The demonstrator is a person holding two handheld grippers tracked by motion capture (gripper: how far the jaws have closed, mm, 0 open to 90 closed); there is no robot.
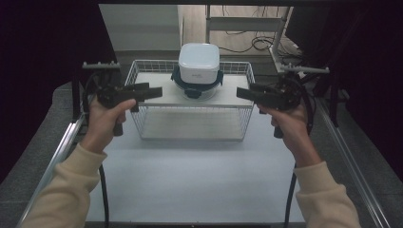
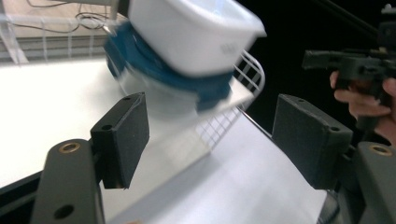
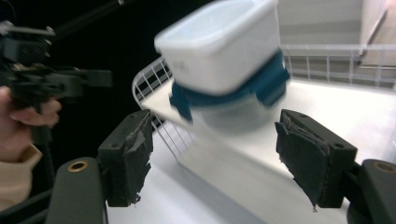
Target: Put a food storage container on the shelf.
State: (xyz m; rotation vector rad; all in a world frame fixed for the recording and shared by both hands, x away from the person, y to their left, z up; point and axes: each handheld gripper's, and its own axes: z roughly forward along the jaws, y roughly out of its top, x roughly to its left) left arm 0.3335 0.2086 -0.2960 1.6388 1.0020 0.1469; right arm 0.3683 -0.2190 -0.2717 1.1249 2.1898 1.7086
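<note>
A white tub [image 1: 198, 58] sits upside down on a clear container with a blue clip lid [image 1: 196, 81]. The stack stands on a white board [image 1: 157, 97] laid across a wire basket [image 1: 142, 127]. My left gripper [image 1: 159, 92] hangs at the basket's left side, pointing right, jaws open and empty. My right gripper [image 1: 239, 93] mirrors it at the right side, also open and empty. In the left gripper view the left gripper [image 2: 210, 135] faces the stack [image 2: 196, 32]. In the right gripper view the right gripper [image 3: 215, 154] faces the tub [image 3: 219, 42].
The basket stands on a white table [image 1: 190, 175] with metal rails along both sides. Dark curtains close in left and right. A metal frame and cables [image 1: 256, 42] lie beyond the basket. The other gripper [image 2: 345, 65] shows far off at the right of the left gripper view.
</note>
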